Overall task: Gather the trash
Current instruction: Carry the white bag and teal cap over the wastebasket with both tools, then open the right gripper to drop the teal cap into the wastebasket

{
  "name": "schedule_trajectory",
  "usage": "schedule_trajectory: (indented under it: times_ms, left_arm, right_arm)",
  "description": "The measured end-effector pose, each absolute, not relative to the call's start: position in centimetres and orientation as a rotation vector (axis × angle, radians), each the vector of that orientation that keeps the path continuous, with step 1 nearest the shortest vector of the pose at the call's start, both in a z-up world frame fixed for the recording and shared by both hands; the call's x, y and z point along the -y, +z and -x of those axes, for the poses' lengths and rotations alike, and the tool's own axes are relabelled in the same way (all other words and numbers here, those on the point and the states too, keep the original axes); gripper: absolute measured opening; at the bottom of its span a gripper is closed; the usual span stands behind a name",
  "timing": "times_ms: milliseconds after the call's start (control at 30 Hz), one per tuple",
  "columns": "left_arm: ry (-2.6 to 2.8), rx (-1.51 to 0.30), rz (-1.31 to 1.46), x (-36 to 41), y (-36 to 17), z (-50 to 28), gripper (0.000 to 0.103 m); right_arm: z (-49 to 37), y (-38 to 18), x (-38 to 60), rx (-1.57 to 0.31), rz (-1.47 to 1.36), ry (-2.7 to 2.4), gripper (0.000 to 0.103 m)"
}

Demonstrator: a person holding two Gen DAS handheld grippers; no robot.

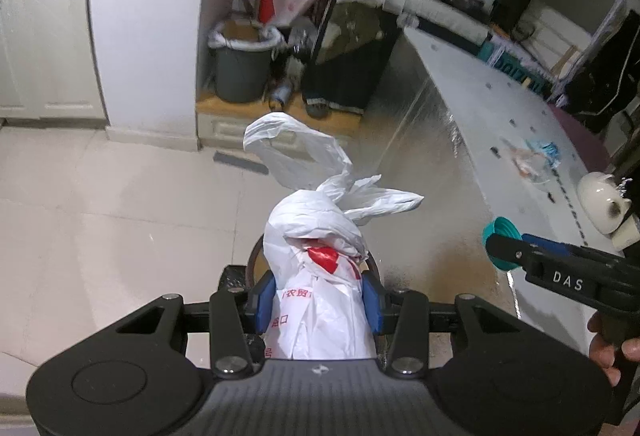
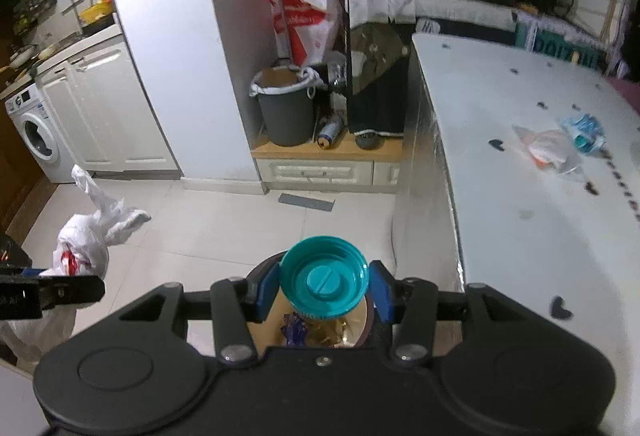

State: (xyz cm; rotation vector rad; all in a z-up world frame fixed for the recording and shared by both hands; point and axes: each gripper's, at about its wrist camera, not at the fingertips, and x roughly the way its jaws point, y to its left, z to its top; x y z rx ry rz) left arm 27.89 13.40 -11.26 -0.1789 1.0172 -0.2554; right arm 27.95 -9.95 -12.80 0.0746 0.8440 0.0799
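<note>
The left gripper [image 1: 318,302] tilts steeply downward over the pale tiled floor [image 1: 120,216], its blue pads [image 1: 266,302] pressed into both sides of a knotted white plastic bag with red print [image 1: 320,236]. The bag's tied handles stick up and away from the tool, toward the far wall. In the right wrist view that same bag hangs at the left edge, well clear of the floor.

Straight ahead, on a low wooden ledge [image 2: 336,152], a grey bin lined with a white bag [image 2: 286,108] stands beside a fallen bottle [image 2: 330,132]; a red-and-white carrier bag [image 2: 306,20] hangs above it.

The right gripper [image 2: 322,290], also angled down, is partly closed on a jar with a teal screw lid [image 2: 324,278], pads at either side of the lid. Wrappers show through the jar below. Fingers [image 1: 604,340] wrap its handle.

To the right runs a white worktop [image 2: 520,236]; near its far right edge lie crumpled wrappers [image 2: 560,148].
</note>
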Motion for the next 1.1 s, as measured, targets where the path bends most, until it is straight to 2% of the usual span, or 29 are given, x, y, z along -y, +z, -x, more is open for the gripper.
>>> schedule_trajectory:
  times_ms: [433,800,967,1067,1100]
  left_arm:
    - [-0.298,-1.285,0.234,-10.8,-22.1,-39.8,0.045]
    - [-0.243,-1.411,0.318,-11.5,-29.0,-43.9,0.045]
    - [-0.208,-1.432,0.377,-12.4,-31.0,-44.6,0.045]
    - [-0.194,-1.448,0.397,-12.6,-31.8,-44.6,0.045]
    - [-0.191,-1.454,0.401,-12.7,-32.1,-44.5,0.045]
  right_arm:
    - [-39.1,-23.7,10.5,-1.098,-0.139,0.135,0.049]
    - [-42.4,-37.2,7.3,-1.433,-0.27,0.234,0.05]
    - [-42.3,-41.1,6.2,-1.529,-0.294,0.287,0.05]
    - [-42.0,-42.6,6.4,-1.556,-0.323,0.298,0.051]
    - [-41.8,-43.0,6.5,-1.564,-0.342,0.303,0.06]
